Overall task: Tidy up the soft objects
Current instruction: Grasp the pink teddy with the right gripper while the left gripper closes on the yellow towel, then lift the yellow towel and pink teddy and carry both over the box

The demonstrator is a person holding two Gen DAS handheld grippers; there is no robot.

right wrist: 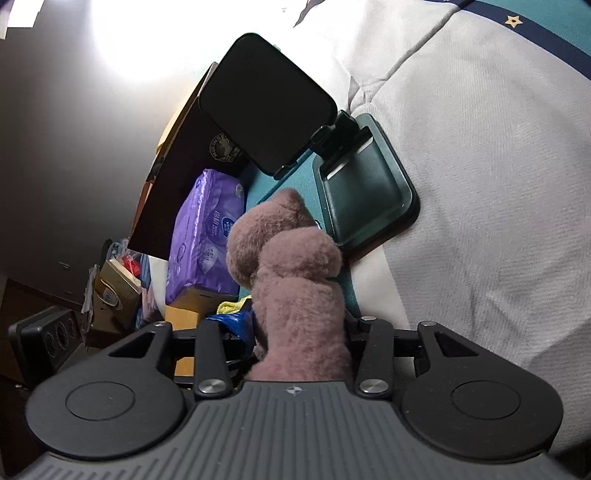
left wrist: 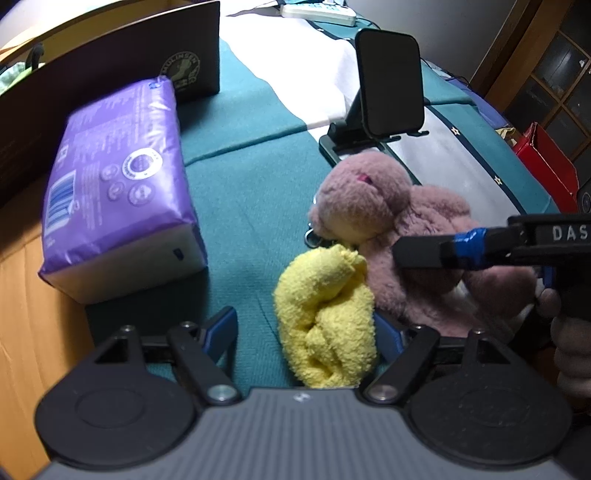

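Everything sits on a bed spread with a teal and white cover (left wrist: pixel 255 122), trimmed in navy with small gold stars. The mauve plush bear (left wrist: pixel 391 225) lies on the teal part, and a crumpled yellow washcloth (left wrist: pixel 328 314) is bunched up touching its front. To the left stands a purple tissue pack (left wrist: pixel 122 177), partly on the cover and partly on bare orange mattress, with a dark cardboard box (left wrist: pixel 110 62) just behind it. Beyond the bear a black phone (left wrist: pixel 391 81) leans on its stand (left wrist: pixel 340 136). A white power strip (left wrist: pixel 317 11) lies at the far edge, a red box (left wrist: pixel 546 162) is off to the right by a wooden cabinet with glass panes.

The left tongs (left wrist: pixel 306 332) are spread wide around the near end of the washcloth, not pinching it. The right tongs (right wrist: pixel 299 332) are closed on the bear's body, its head sticking up ahead of the fingers. Cluttered boxes crowd the floor beside the bed.
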